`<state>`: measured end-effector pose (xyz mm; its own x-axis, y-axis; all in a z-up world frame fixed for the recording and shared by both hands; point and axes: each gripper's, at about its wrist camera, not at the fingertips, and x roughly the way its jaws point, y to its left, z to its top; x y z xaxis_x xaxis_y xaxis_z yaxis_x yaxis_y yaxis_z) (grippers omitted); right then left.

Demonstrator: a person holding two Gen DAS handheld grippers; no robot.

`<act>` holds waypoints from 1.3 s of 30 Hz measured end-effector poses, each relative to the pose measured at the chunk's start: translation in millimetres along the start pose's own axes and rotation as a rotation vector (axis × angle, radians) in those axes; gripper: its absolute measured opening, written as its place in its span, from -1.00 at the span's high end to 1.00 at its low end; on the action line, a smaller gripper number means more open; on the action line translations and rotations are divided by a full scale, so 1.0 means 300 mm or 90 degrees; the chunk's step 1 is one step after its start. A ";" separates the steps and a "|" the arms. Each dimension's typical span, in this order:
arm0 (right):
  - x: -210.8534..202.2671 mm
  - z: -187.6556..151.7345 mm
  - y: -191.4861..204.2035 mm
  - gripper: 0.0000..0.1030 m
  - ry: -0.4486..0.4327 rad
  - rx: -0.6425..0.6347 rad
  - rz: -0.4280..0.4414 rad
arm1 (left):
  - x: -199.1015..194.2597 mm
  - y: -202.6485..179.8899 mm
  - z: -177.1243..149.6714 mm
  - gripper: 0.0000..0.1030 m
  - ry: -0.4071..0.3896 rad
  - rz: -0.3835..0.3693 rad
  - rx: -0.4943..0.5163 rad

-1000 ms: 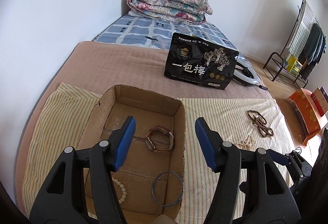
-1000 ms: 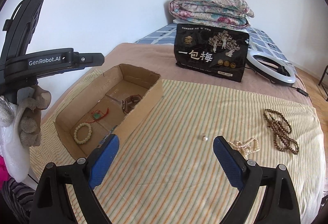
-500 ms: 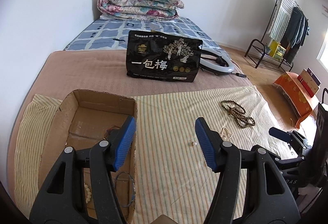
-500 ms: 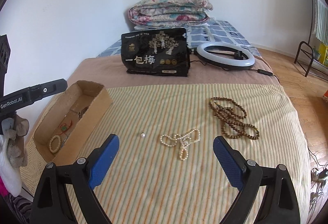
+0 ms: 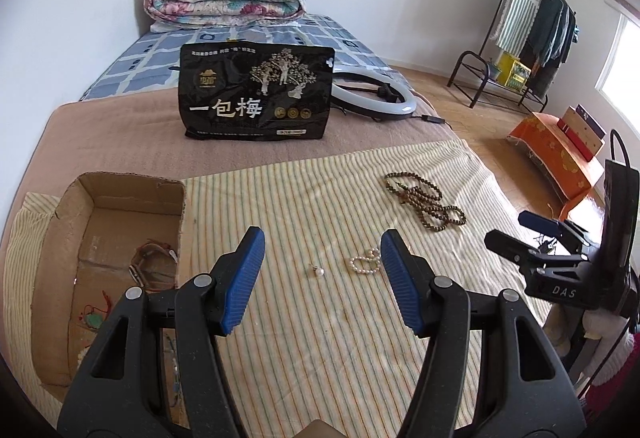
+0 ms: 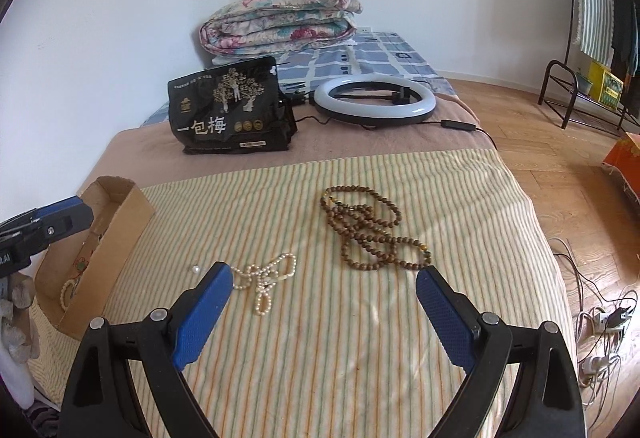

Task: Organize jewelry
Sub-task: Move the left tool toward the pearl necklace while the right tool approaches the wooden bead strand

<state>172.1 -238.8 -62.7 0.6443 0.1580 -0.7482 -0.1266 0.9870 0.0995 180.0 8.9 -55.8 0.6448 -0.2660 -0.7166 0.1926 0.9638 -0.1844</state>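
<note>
1. Left wrist view: the left claw [image 5: 322,274] hangs wide and empty above the striped cloth [image 5: 320,338]. A single pearl [image 5: 319,271] lies on the cloth almost dead centre between the blue pads, just ahead of them. The pearl string [image 5: 365,264] lies just inside the right-hand pad, partly hidden by it.
2. The step in hand is likely picking up a loose piece. For the single pearl, I would come straight down, narrow the pads low against the cloth and close slowly, since a round bead will probably roll or sink into the soft weave.
3. The cardboard box [image 5: 120,193] sits to the left of this claw with its near wall touching the left pad's outline. It already holds a bracelet [image 5: 154,264] and a small green charm [image 5: 93,320]. The carry looks short, but the box wall must be cleared by lifting first.
4. Right wrist view: the right claw [image 6: 324,312] is also wide and empty. The pearl string [image 6: 266,278] lies just ahead of its left pad. The brown bead necklace [image 6: 368,234] lies ahead, its near end touching the right pad's tip in the picture.
5. To take the brown necklace, I would grip where the loops bunch, so the strands come up together rather than trailing.
6. The cloth's right edge drops to the floor, where cables [image 6: 600,314] lie, so keep beads away from it. The other claw's blue tip [image 6: 60,217] sits at far left, near the box, so the two should take turns there. Ahead, a black bag [image 6: 228,113] and a ring light [image 6: 374,99] stand well apart.
</note>
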 end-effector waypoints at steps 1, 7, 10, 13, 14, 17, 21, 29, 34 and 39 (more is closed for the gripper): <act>0.008 0.004 -0.014 -0.84 0.001 0.002 -0.004 | 0.007 -0.017 -0.006 -0.20 0.003 -0.003 0.008; 0.062 0.025 -0.081 -0.90 0.012 -0.005 -0.029 | 0.067 -0.095 -0.037 -0.20 0.031 -0.023 0.049; 0.099 0.037 -0.094 -0.90 0.019 -0.023 -0.039 | 0.102 -0.121 -0.048 -0.20 0.046 -0.036 0.059; 0.141 0.044 -0.107 -0.90 0.033 -0.039 -0.041 | 0.141 -0.145 -0.058 -0.20 0.064 -0.048 0.058; 0.155 0.047 -0.113 -0.90 0.037 -0.043 -0.041 | 0.154 -0.151 -0.061 -0.20 0.070 -0.051 0.060; 0.197 0.052 -0.119 -0.90 0.049 -0.060 -0.040 | 0.195 -0.178 -0.067 -0.20 0.087 -0.056 0.070; 0.254 0.050 -0.128 -0.91 0.064 -0.082 -0.028 | 0.244 -0.216 -0.077 -0.20 0.105 -0.065 0.084; 0.351 0.044 -0.164 -0.91 0.087 -0.072 0.008 | 0.343 -0.260 -0.092 -0.20 0.129 -0.065 0.116; 0.402 0.050 -0.166 -0.91 0.094 -0.076 0.017 | 0.399 -0.271 -0.098 -0.20 0.139 -0.060 0.133; 0.456 0.042 -0.172 -0.91 0.108 -0.077 0.022 | 0.456 -0.265 -0.108 -0.20 0.153 -0.048 0.148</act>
<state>276.3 -267.9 -162.1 0.5031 0.1746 -0.8464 -0.2428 0.9685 0.0555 229.1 -103.5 -161.1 0.4347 -0.2975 -0.8500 0.4145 0.9040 -0.1044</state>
